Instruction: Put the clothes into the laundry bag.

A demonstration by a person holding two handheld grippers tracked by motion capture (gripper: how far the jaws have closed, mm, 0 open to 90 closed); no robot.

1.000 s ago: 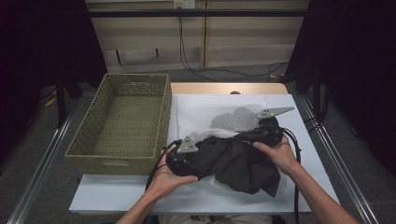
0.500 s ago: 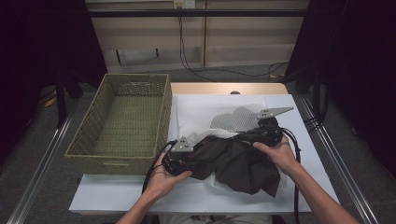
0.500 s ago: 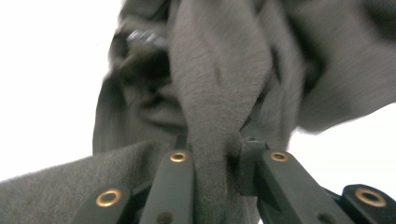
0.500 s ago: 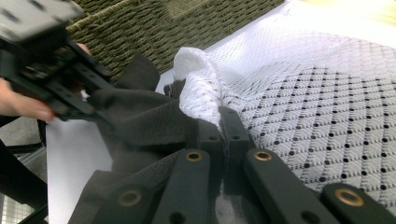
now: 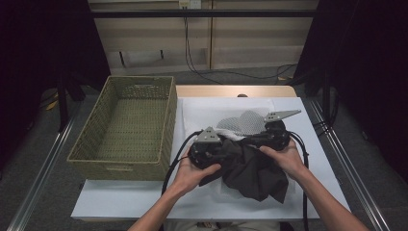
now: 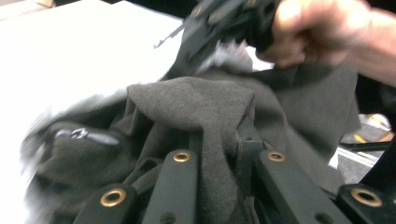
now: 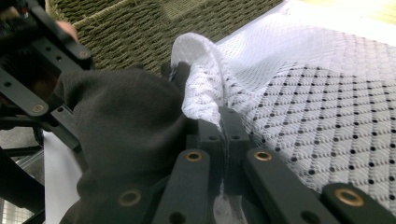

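Both grippers clamped — left gripper (image 6: pixel 219 154) on dark garment (image 5: pixel 250 166), right gripper (image 7: pixel 219 135) w/ mesh bag (image 7: pixel 299 107).

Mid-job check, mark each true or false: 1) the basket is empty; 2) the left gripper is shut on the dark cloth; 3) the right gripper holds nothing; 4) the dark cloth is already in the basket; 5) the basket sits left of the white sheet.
1) True: the basket has nothing in it.
2) True: the left gripper is shut on the dark cloth.
3) False: the right gripper is shut on white mesh fabric, with the dark cloth bunched against it.
4) False: the dark cloth is held over the white sheet, outside the basket.
5) True: in the high view the basket stands left of the white sheet.
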